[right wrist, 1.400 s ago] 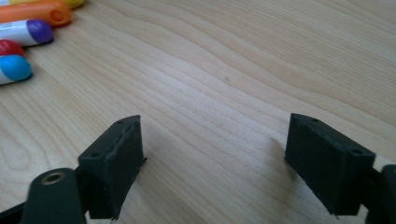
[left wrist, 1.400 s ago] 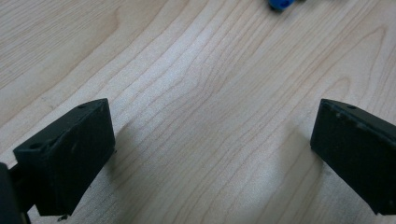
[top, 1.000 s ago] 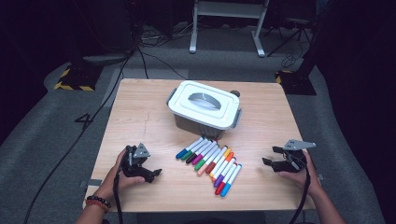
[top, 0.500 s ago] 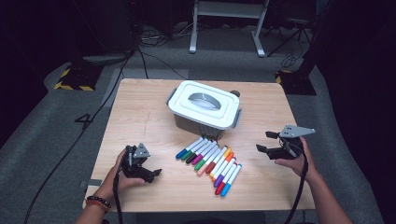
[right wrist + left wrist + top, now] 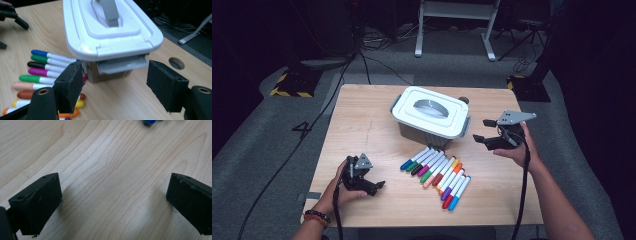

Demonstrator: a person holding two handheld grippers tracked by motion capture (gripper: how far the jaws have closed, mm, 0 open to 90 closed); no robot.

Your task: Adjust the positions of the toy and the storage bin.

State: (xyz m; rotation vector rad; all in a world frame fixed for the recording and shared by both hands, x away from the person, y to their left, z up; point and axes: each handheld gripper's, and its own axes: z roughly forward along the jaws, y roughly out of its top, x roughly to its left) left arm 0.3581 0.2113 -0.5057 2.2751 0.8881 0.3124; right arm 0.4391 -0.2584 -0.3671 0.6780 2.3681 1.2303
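A grey box with a white lid [image 5: 430, 116] and a grey handle stands shut at the table's middle back. In front of it lies a row of several coloured markers [image 5: 437, 175]. My right gripper [image 5: 481, 130] hovers above the table just right of the box, pointing at its side. In the right gripper view its jaws [image 5: 115, 85] frame the box's grey latch [image 5: 121, 65]; they have just been closing a little, are open, and have nothing between them. My left gripper [image 5: 376, 189] rests on the table at the front left, open over bare wood [image 5: 112, 182].
The wooden table [image 5: 362, 125] has a round cable hole [image 5: 176, 63] behind the box at the right. A blue marker tip [image 5: 149, 122] lies ahead of the left gripper. Cables, a white stand and dark gear sit on the grey floor beyond the table.
My right gripper has risen from the table's front right and moved in toward the right side of the box. The left gripper, box and markers have stayed put.
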